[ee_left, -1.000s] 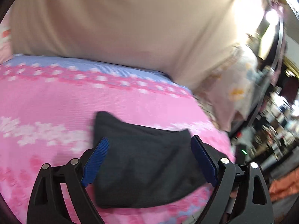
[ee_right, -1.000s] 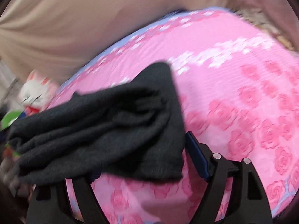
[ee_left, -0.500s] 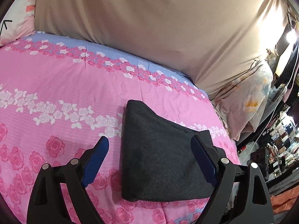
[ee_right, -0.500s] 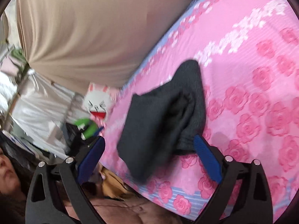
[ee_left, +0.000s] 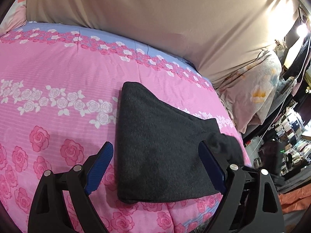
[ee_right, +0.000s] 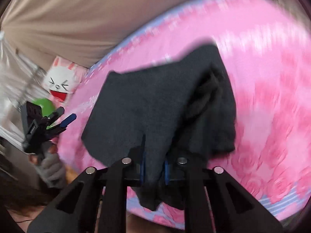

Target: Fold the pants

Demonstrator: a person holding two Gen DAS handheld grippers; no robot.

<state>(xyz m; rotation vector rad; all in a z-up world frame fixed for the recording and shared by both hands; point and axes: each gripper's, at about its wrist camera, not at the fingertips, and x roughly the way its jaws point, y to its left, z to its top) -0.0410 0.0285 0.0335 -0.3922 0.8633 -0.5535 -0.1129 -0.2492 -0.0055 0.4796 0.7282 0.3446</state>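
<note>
Right gripper [ee_right: 153, 171] nearest, its jaws closing on a pinched fold of the dark grey pants [ee_right: 155, 104], fabric bunched between the blue pads; left gripper [ee_left: 155, 167] spread wide, gripping nothing (pants lie between its fingers, untouched); pants folded, flat on the pink rose-print bedspread [ee_left: 58, 73]; beyond, a beige sheet [ee_left: 155, 15]; rabbit-face pillow [ee_right: 59, 82] at the bed's edge.

Two close wrist views — shared pants [ee_left: 163, 145]

charcoal pants [ee_left: 159, 151], pink rose-print bedspread [ee_left: 58, 73], beige curtain [ee_left: 155, 13]
</note>
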